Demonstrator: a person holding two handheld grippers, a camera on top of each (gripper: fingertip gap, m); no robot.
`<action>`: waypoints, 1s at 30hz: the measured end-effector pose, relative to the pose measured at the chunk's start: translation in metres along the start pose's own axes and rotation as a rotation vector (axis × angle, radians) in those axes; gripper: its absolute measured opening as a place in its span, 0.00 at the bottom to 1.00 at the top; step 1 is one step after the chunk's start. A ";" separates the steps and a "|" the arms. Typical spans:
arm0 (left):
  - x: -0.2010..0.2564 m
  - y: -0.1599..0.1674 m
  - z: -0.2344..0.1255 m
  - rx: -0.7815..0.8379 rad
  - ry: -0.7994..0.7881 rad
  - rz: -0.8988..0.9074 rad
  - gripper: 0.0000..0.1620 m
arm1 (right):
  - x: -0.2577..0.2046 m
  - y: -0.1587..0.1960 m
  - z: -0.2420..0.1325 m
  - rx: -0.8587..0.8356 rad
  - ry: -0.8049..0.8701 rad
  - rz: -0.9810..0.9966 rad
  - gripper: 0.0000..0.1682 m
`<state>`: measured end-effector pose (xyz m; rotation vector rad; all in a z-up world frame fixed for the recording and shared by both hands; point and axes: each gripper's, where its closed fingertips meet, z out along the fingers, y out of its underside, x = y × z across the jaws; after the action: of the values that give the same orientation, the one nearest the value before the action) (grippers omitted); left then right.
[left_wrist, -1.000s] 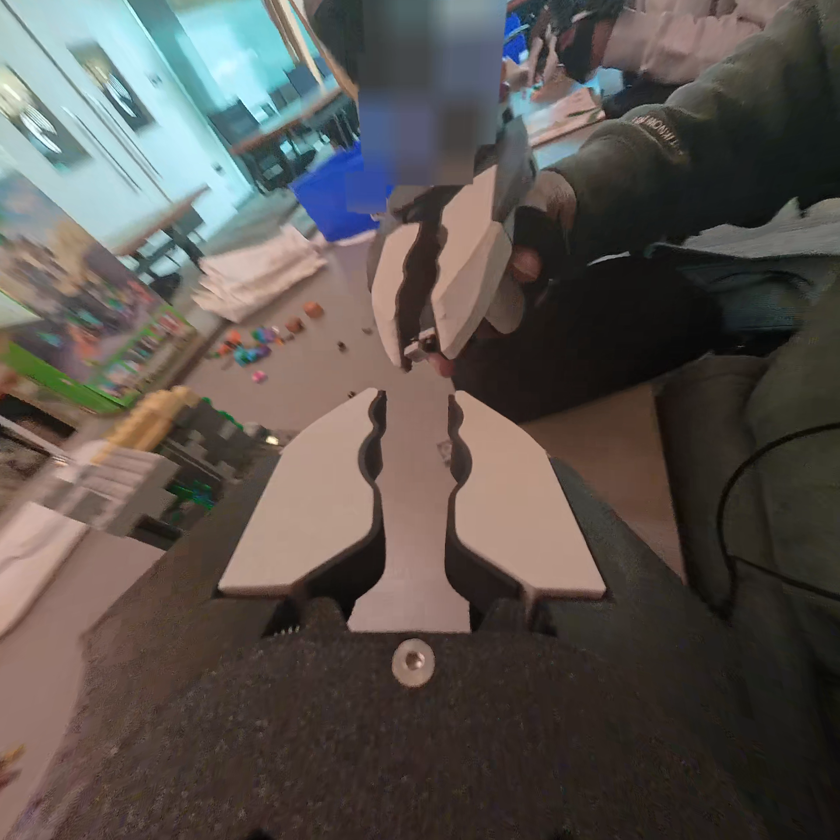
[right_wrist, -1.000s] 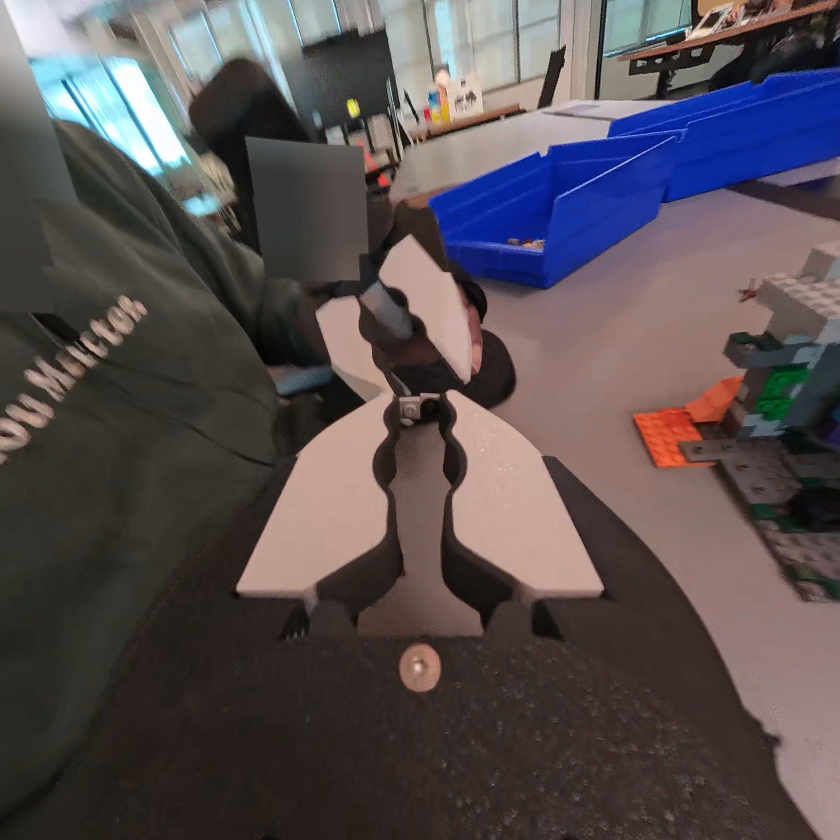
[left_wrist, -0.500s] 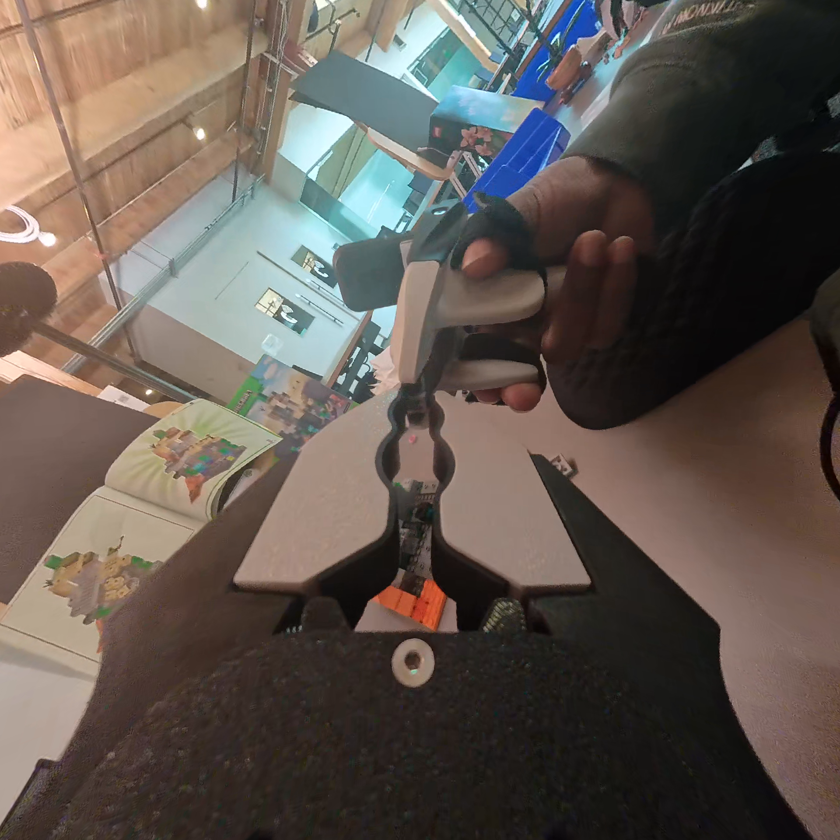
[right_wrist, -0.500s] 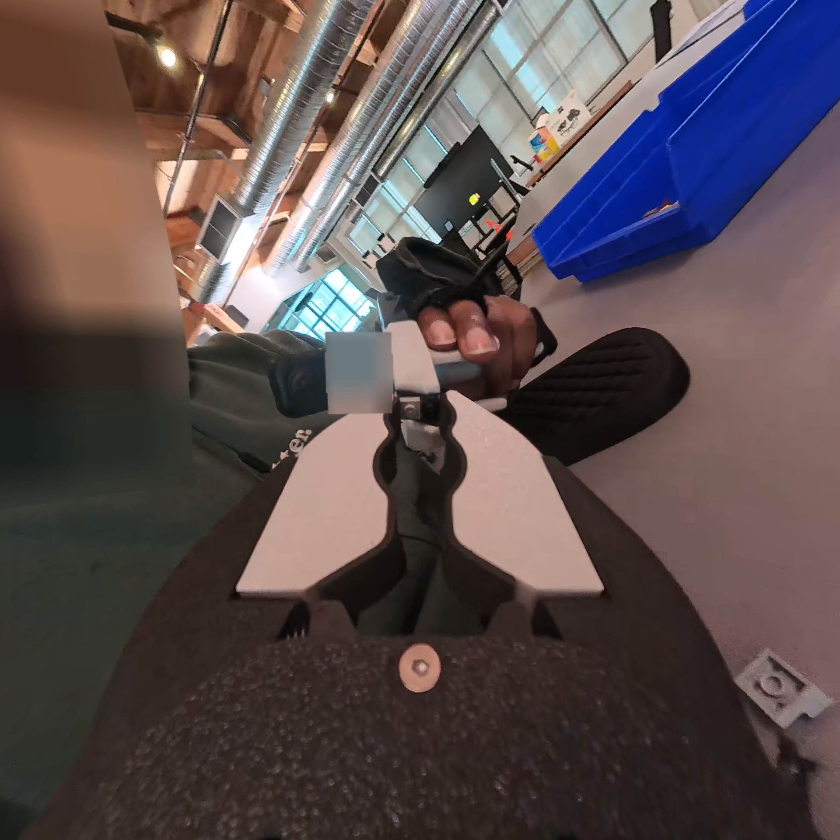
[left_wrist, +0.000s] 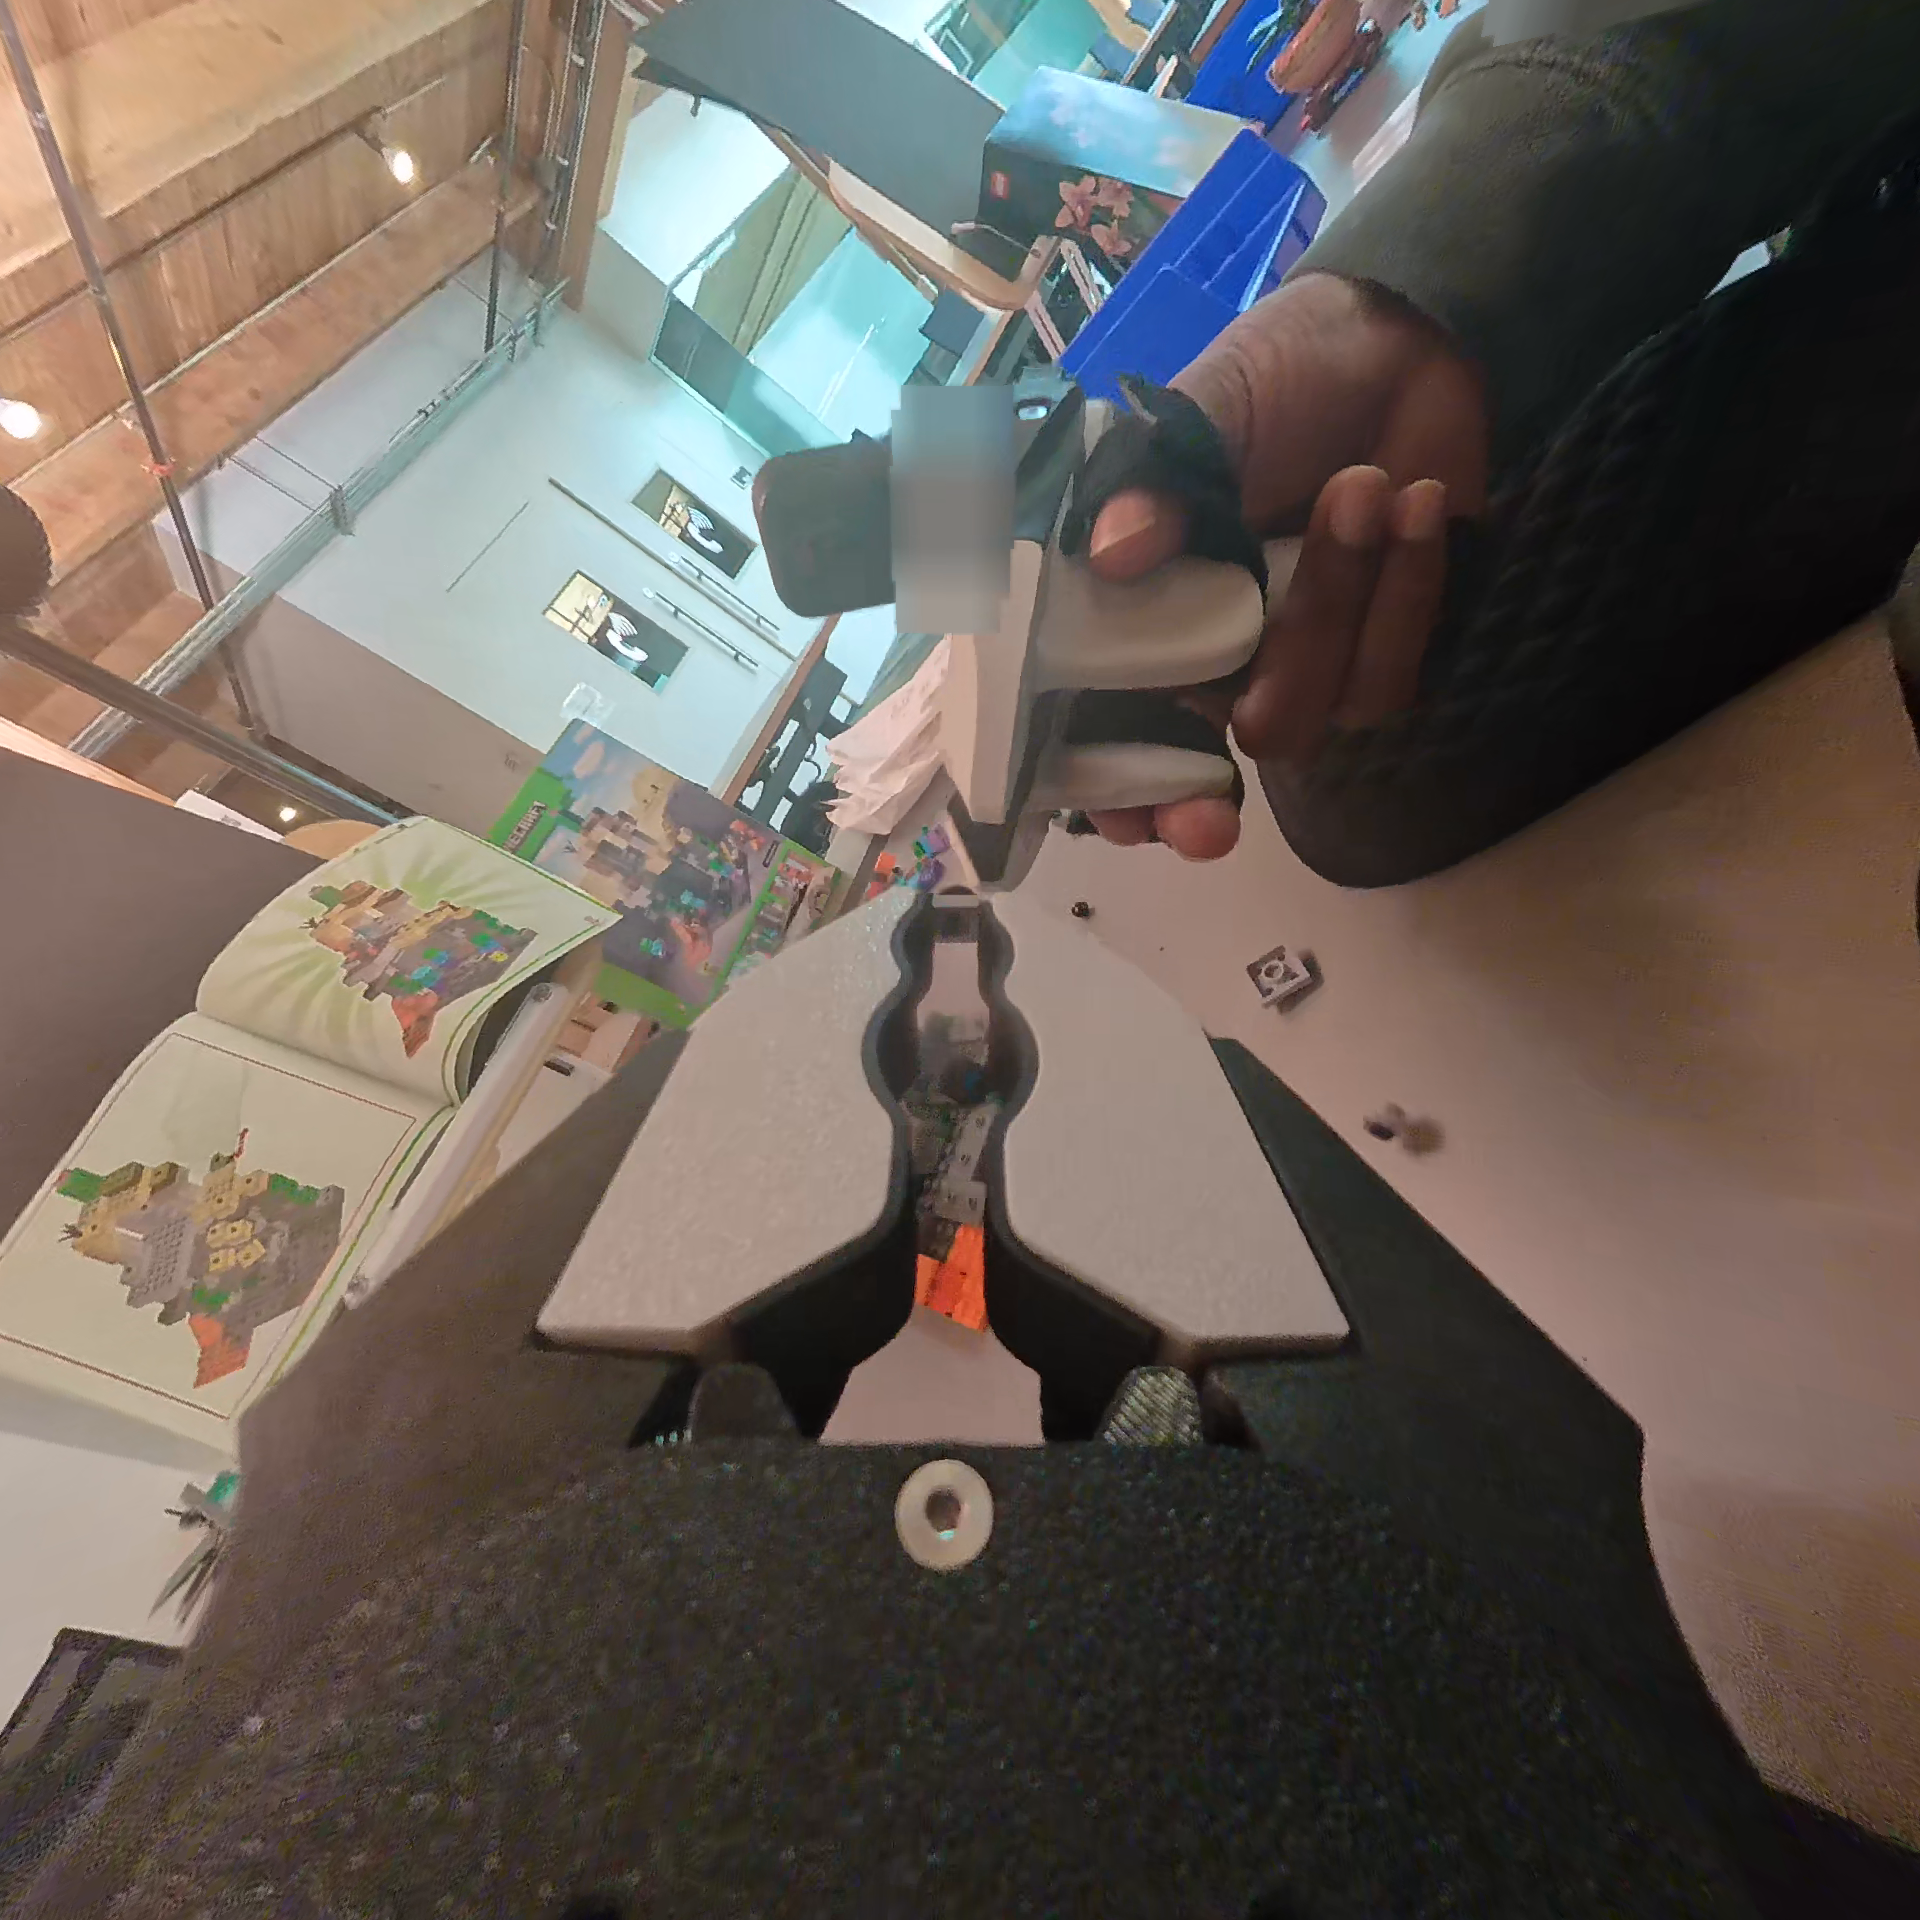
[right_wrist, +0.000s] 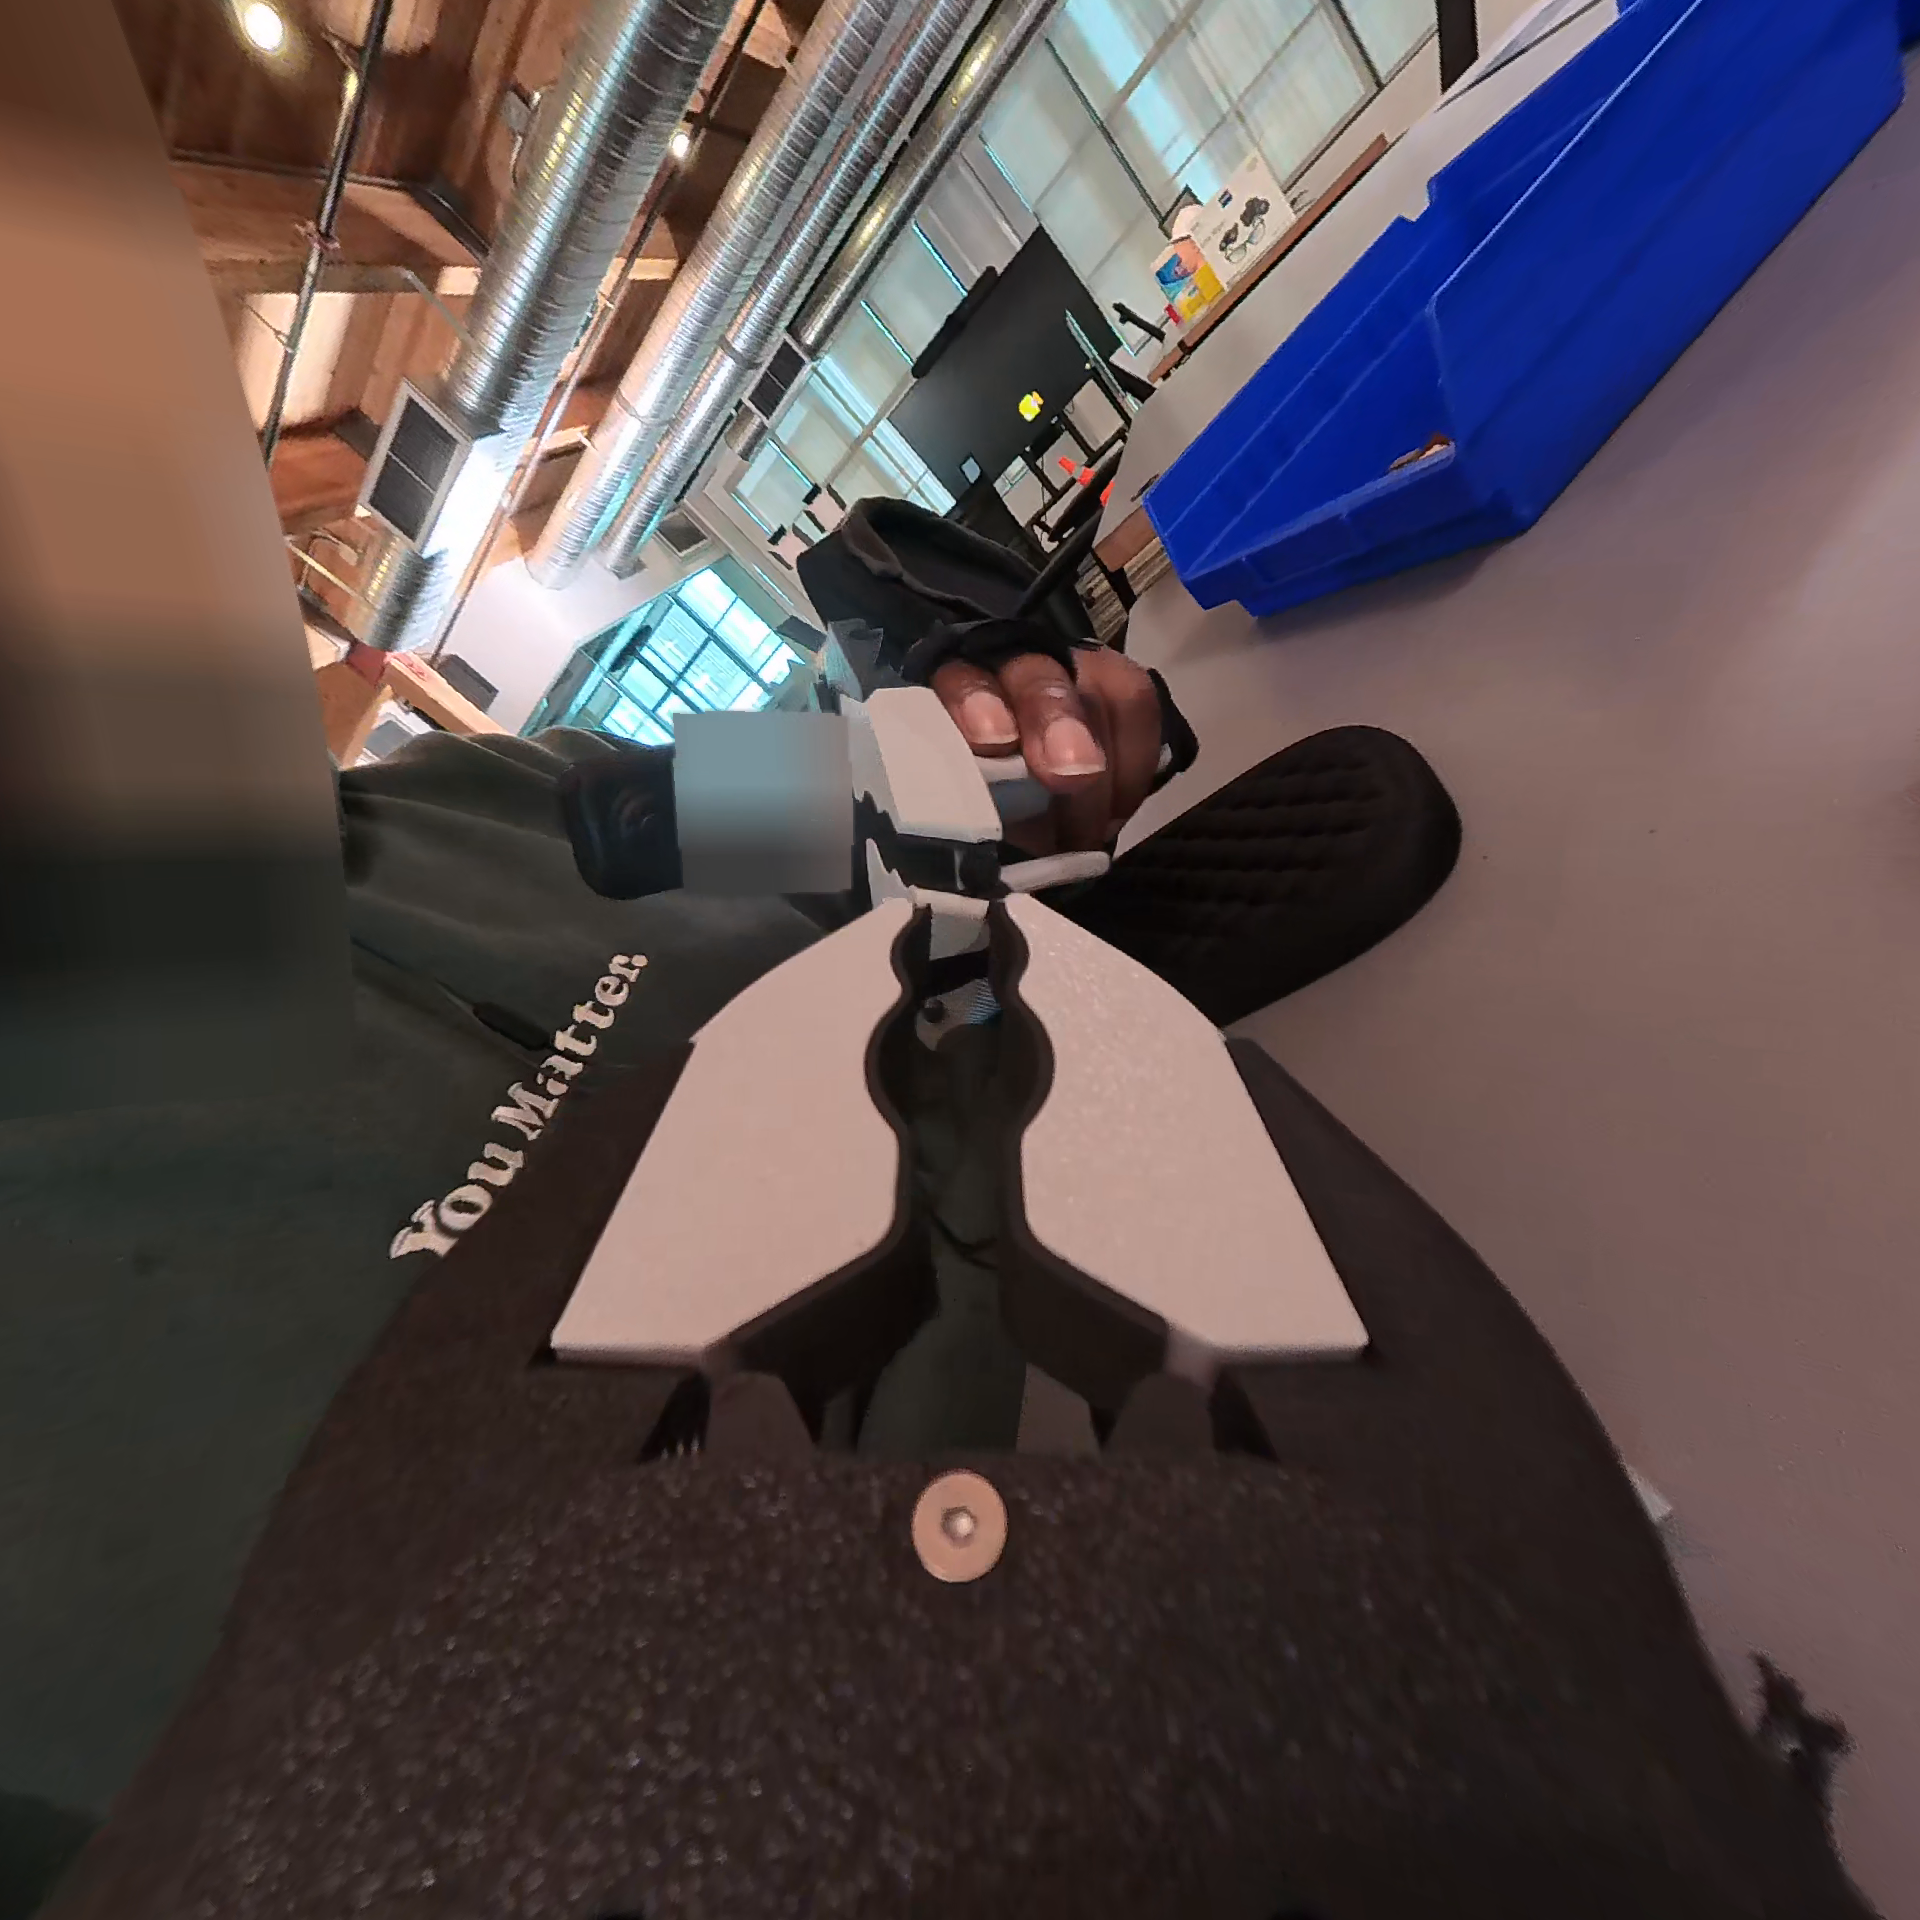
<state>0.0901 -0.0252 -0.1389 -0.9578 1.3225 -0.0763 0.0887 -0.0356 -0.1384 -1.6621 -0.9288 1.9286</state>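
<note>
pinching one small grey brick (left_wrist: 954, 902) between both gripper tips

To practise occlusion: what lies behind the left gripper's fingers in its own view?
Through the gap, a brick model with an orange plate; a pale piece sits between the fingertips. The fingers hide the rest.

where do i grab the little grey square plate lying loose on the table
Pinch the grey square plate across two opposite side edges, coming down from above with the jaws barely open. It lies flat on the table, thin and low, so only its edges offer a hold.
</note>
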 end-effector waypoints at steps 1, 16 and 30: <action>0.000 0.004 0.001 -0.014 0.000 -0.003 0.05 | 0.003 0.001 0.000 -0.009 0.017 -0.010 0.06; 0.004 -0.005 0.001 0.054 0.007 0.003 0.04 | -0.002 -0.003 0.009 -0.008 -0.032 0.002 0.07; -0.006 -0.020 -0.005 0.131 -0.093 0.005 0.05 | -0.018 -0.010 0.014 0.048 -0.128 -0.040 0.03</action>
<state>0.0935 -0.0368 -0.1214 -0.8370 1.2195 -0.1122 0.0779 -0.0444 -0.1181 -1.4974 -0.9480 2.0336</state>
